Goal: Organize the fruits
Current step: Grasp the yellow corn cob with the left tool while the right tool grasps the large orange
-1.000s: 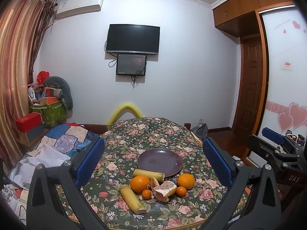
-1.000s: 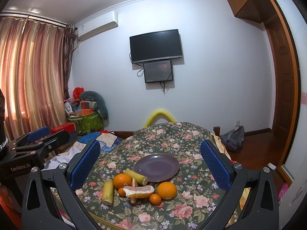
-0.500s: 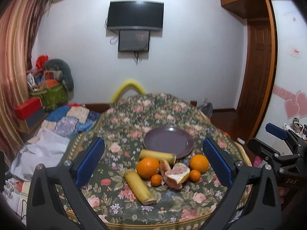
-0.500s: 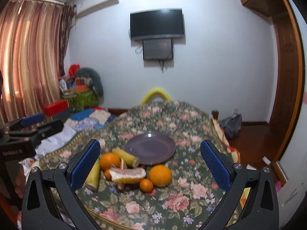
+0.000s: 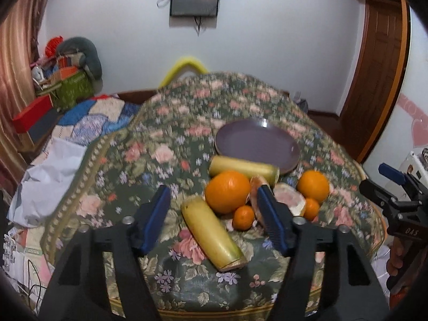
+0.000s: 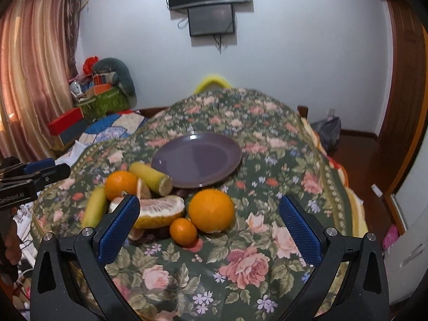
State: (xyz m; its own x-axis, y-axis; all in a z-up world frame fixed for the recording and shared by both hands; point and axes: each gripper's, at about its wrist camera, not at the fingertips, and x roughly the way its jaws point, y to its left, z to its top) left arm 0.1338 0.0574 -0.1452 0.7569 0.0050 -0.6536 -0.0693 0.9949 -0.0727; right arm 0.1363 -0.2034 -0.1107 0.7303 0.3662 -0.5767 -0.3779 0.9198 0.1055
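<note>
A purple plate [image 5: 256, 144] [image 6: 198, 157] sits empty on the floral table. In front of it lies a fruit pile: two yellow-green stalk pieces [image 5: 211, 232] [image 5: 243, 168], two big oranges [image 5: 227, 195] [image 6: 211, 207], two small tangerines [image 5: 243, 217] [image 6: 184, 230] and peeled pomelo pieces [image 6: 157, 211]. My left gripper [image 5: 214, 219] is open, its fingers either side of the near stalk piece, a little above it. My right gripper [image 6: 208, 230] is open wide and empty, just before the right orange and tangerine.
The floral cloth [image 6: 240, 264] covers a round table whose near edge [image 5: 214, 313] is close below. A quilted bed with white paper [image 5: 50, 171] lies left; boxes and a green basket [image 5: 72, 91] stand beyond. A wooden door [image 5: 374, 80] is right.
Both grippers have moved forward and down toward the fruit pile. The left jaws have narrowed around the near stalk piece. The right jaws stay wide.
</note>
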